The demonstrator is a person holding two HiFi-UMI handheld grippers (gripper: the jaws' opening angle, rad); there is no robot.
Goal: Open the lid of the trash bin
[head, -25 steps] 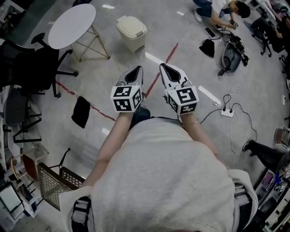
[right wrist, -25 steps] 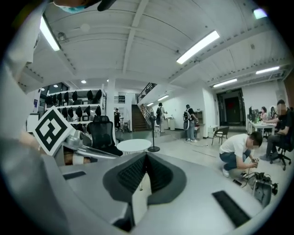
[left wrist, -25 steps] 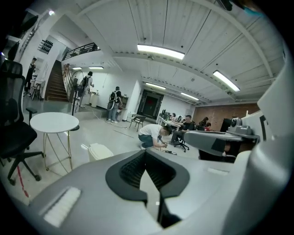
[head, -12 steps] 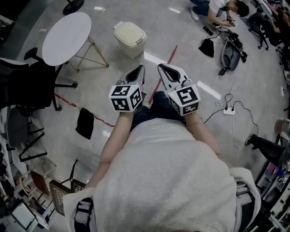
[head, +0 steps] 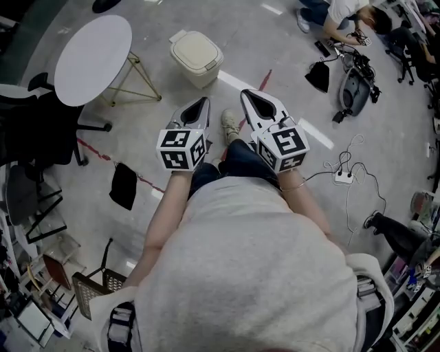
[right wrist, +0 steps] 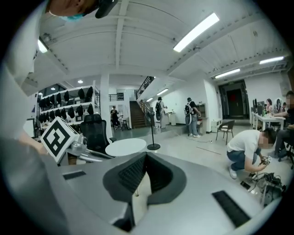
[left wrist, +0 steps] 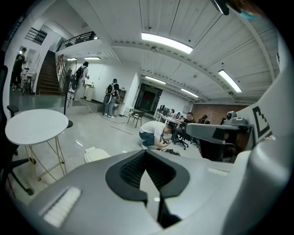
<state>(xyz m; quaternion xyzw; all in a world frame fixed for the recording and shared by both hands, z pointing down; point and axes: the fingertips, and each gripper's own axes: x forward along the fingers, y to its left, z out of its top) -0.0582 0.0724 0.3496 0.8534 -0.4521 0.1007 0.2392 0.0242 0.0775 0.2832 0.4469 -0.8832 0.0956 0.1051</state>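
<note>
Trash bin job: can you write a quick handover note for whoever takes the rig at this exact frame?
Left claw: jaws together, empty, held in the air in front of the person.
Right claw: the same, shut and empty.
Trash bin: on the floor ahead, beside the round white table, apart from both claws. Its lid is down.
Done: nothing on the bin yet.
Left: close in, reach the lid, lift it open.

Head camera steeply down; gripper cameras level, facing out across the room.
The head view looks down from above onto the left gripper [head: 199, 104] and the right gripper [head: 251, 97]. Each gripper camera sits close behind its own tip. All three views share the round table [head: 93, 51] and the crouching person [head: 344, 14] beyond the tips.
</note>
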